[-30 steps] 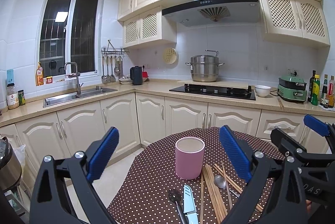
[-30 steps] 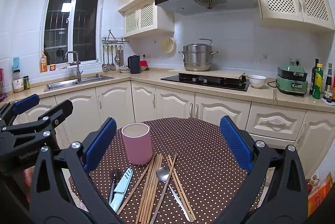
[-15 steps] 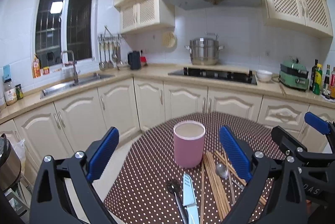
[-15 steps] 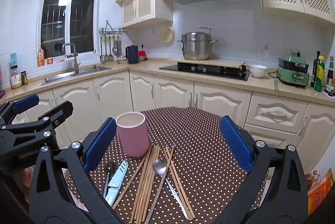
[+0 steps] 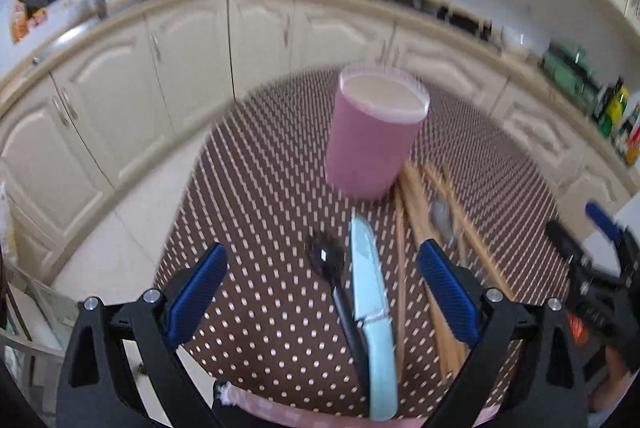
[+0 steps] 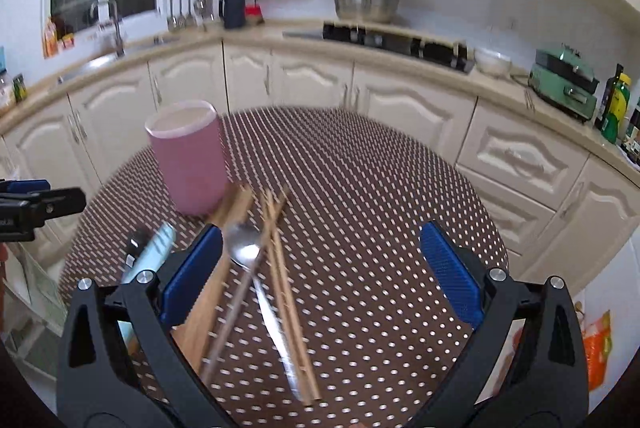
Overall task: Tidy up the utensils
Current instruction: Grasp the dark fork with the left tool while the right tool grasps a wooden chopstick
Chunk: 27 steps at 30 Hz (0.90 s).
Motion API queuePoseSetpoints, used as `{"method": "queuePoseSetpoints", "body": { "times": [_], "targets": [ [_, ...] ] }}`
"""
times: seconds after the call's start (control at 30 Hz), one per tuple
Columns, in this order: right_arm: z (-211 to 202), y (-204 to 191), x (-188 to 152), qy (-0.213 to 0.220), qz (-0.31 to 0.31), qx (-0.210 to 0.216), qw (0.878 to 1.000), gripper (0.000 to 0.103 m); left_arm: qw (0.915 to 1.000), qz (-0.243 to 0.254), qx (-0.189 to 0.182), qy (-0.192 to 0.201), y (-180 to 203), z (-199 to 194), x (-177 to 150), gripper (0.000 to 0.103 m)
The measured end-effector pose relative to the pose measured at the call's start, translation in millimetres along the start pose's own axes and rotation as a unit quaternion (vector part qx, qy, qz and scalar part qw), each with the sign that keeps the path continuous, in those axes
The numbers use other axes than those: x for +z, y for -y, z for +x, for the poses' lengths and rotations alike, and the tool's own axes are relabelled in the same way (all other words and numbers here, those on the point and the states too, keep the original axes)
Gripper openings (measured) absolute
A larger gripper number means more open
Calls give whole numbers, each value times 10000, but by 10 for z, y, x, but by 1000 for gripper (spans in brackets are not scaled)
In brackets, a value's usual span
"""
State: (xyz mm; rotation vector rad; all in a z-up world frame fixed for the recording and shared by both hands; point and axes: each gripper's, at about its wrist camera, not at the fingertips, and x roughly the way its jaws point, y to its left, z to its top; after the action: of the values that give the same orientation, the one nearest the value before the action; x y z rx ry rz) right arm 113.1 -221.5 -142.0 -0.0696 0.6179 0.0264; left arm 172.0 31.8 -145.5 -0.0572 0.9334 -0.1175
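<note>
Left gripper (image 5: pixel 322 282) tilted down, jaws spread wide, nothing between the blue pads (image 5: pixel 198 292). Right gripper (image 6: pixel 320 268) also wide open and empty, pitched less steeply. Each gripper shows at the edge of the other's view.

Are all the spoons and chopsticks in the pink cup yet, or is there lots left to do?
Nothing is put away yet. The pink cup looks empty. The blue knife, black spoon, silver spoon and chopsticks all lie on the dotted table. The left hand-held gripper and right hand-held gripper are both open, holding nothing, above the utensils. So everything is left to do.
</note>
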Motion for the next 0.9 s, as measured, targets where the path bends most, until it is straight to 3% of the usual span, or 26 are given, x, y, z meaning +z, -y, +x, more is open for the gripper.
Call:
{"method": "queuePoseSetpoints", "body": {
  "times": [0.07, 0.2, 0.3, 0.57, 0.9],
  "targets": [
    [104, 52, -31, -227, -13, 49, 9997, 97, 9994, 167, 33, -317, 46, 196, -49, 79],
    [279, 164, -120, -613, 35, 171, 9980, 97, 9955, -65, -26, -942, -4, 505, -156, 65],
    [326, 215, -187, -710, 68, 159, 9973, 97, 9950, -132, 232, -962, -61, 546, -194, 65],
    [400, 216, -187, -828, 95, 303, 9961, 97, 9904, 80, 326, -1339, -59, 691, -334, 65],
    [466, 202, -152, -949, -11, 367, 9948, 97, 9895, 193, 686, -1258, -136, 793, -326, 65]
  ]
}}
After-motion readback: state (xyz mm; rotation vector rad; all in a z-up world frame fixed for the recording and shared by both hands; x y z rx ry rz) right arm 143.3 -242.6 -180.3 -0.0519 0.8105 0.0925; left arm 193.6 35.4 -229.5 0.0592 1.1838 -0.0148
